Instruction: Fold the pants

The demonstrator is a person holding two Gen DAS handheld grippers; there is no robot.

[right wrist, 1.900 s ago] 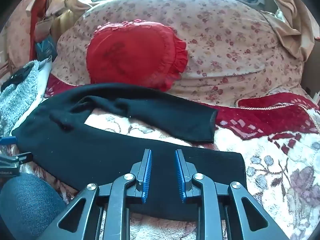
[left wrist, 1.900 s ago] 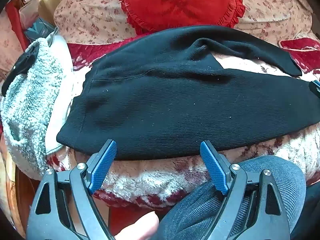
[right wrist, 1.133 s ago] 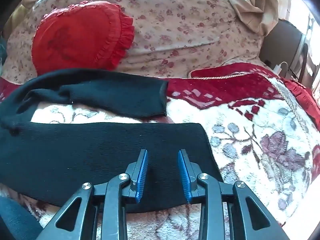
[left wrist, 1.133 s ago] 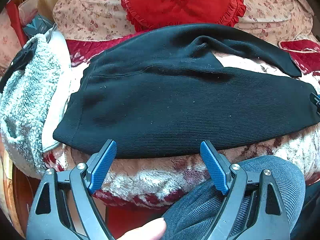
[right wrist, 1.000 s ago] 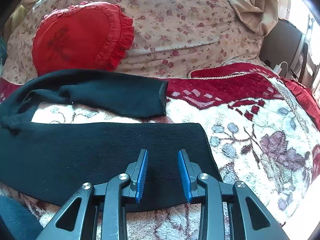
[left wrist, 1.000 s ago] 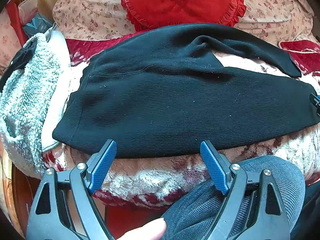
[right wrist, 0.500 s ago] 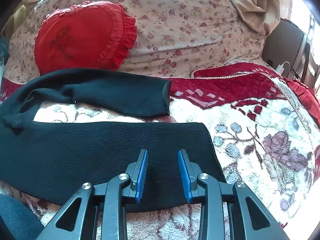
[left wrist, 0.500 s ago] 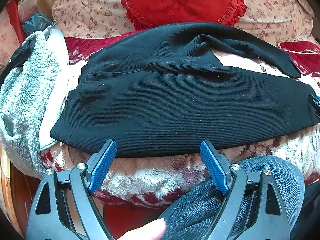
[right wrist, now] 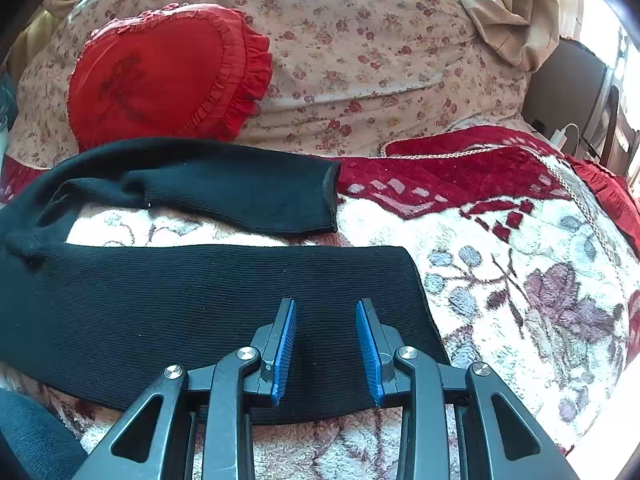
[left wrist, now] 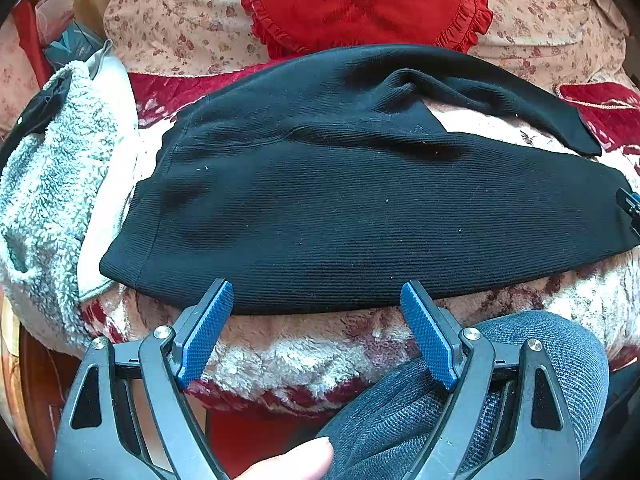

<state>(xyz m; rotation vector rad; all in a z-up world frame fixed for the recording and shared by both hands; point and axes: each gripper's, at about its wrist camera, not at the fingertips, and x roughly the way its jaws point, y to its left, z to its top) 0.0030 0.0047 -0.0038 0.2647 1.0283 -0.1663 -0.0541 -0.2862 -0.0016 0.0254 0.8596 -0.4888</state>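
- Black pants (left wrist: 360,208) lie flat across the bed (right wrist: 520,280), legs pointing right.
- Left tongs (left wrist: 316,320) gape empty at their near edge.
- Right tongs (right wrist: 326,344), parted, hover over the near leg's cuff.

The left wrist camera sat close above the bed's near edge, angled steeply down past its wide-set fingers (left wrist: 208,332) at the waist end of the black pants (left wrist: 360,208). The right wrist camera looked less steeply across the leg ends. Both views shared the pants (right wrist: 168,304) and the far red cushion (left wrist: 360,0) (right wrist: 160,76).
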